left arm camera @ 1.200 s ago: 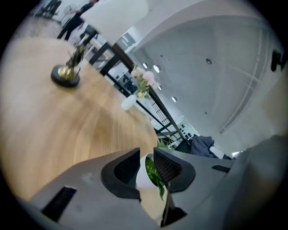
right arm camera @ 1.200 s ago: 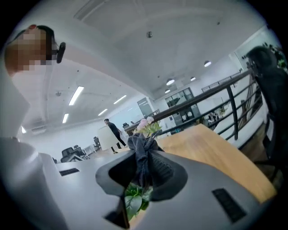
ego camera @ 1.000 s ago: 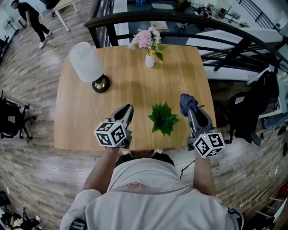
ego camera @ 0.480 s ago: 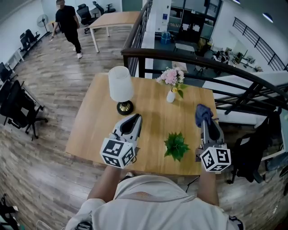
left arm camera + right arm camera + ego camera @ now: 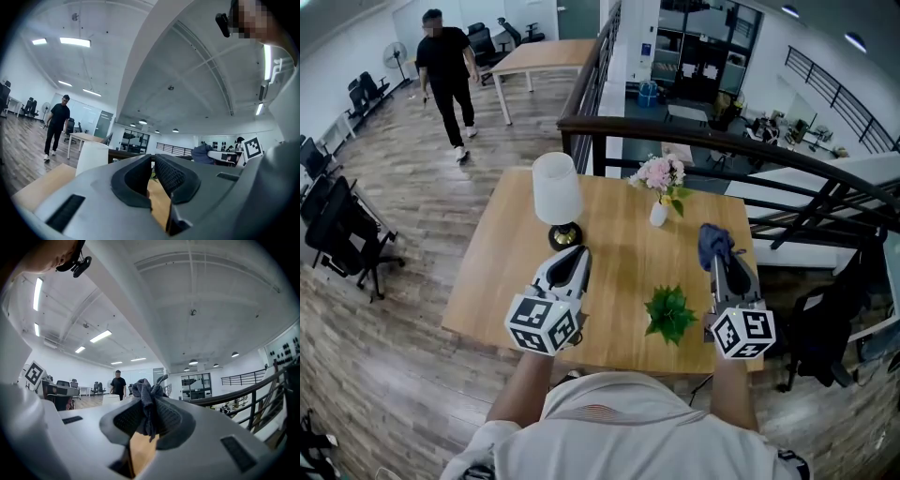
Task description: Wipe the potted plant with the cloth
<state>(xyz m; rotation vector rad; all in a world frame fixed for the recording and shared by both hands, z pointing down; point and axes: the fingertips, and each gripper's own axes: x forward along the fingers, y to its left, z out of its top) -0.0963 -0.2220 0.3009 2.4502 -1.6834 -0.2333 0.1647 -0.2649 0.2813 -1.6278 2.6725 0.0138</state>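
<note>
1. Office chairs: black, far L, on wood-plank floor.
2. Person: dark clothes, upper L, walking on that floor near a 2nd table. Also shows in both gripper views, small.
3. Table: light wood, square top, centre of head view; carries items 4, 6, 7.
4. Lamp: white shade, dark round base, upright at table's L-rear part.
5. Left gripper: over table's front-L area, just in front of lamp base, marker cube toward the wearer. Own view: jaws drawn together to a thin slit, nothing between them; only table wood shows below.
6. Vase of flowers: white vase, pink blooms, rear-centre of table, near the railing.
7. Potted plant: small, green spiky leaves, upright near table's front edge, between the 2 grippers, touching neither.
8. Right gripper: over table's R edge, R of plant. Own view: jaws clamped on the cloth.
9. Cloth: dark blue-grey, bunched, sticks out past the jaw tips; clear of the plant.
10. Dark jacket: far R, draped over a chair, off the table.
</note>
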